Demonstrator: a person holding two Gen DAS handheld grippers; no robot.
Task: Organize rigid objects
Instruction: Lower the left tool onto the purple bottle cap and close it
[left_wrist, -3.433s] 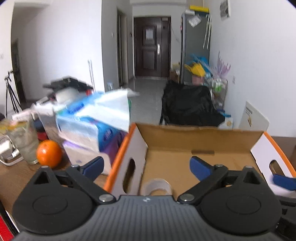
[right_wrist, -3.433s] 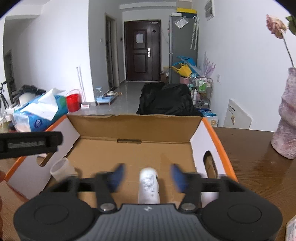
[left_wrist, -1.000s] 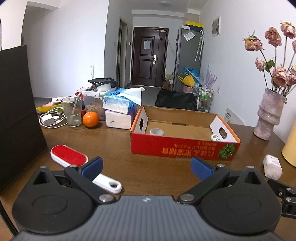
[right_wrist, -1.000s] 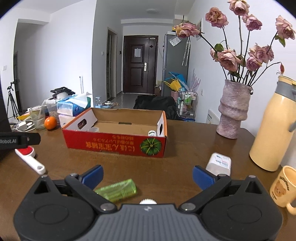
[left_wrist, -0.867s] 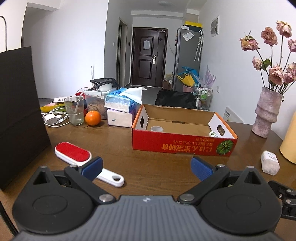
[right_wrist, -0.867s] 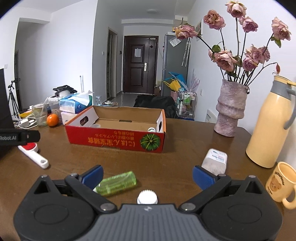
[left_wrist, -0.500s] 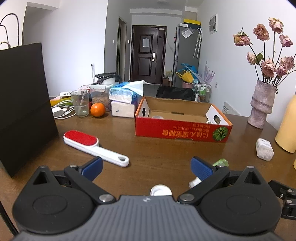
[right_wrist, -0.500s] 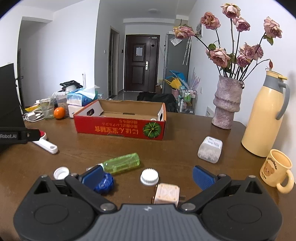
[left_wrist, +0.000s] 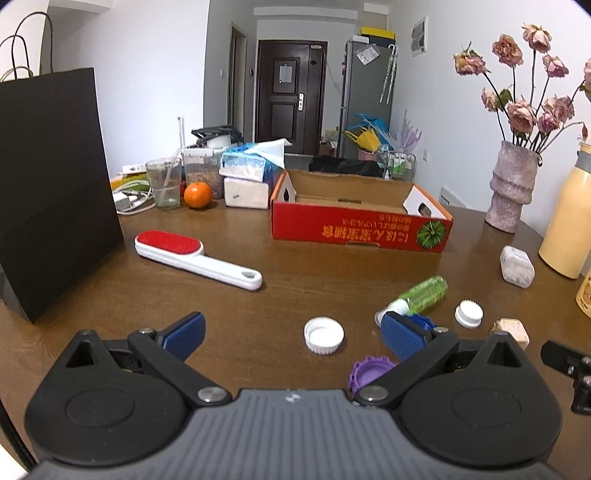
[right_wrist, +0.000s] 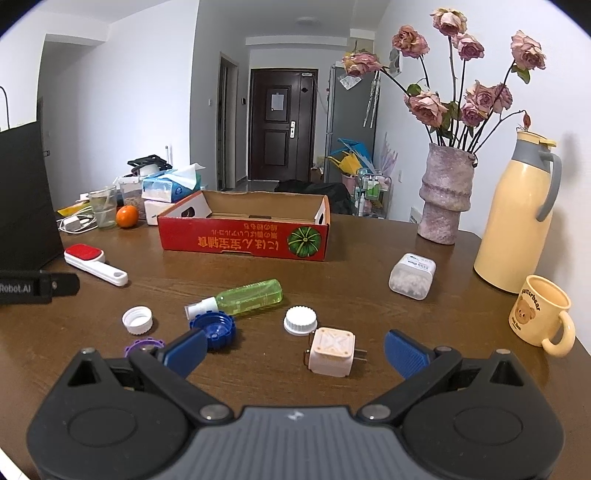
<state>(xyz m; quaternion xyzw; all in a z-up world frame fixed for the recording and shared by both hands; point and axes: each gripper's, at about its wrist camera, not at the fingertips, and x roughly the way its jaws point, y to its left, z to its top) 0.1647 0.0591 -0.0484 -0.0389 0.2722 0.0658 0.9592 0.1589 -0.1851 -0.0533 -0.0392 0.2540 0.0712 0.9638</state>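
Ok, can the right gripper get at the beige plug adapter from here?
Probably yes. The right gripper is open, and the beige plug adapter lies just ahead between its fingers, with only bare table around it; the white cap sits just beyond.

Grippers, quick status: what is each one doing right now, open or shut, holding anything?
Left gripper: open, holding nothing, above the table near the white cap.
Right gripper: open, holding nothing, the beige plug adapter between its fingers, untouched.

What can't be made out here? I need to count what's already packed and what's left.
- Box contents: both views, front wall hides the floor.
- Purple cap: both views, partly behind a gripper finger.
- Blue cap: left view, mostly behind the left gripper's finger.
- Container label: too small to read.
- Mug: left view, cut off by the edge.
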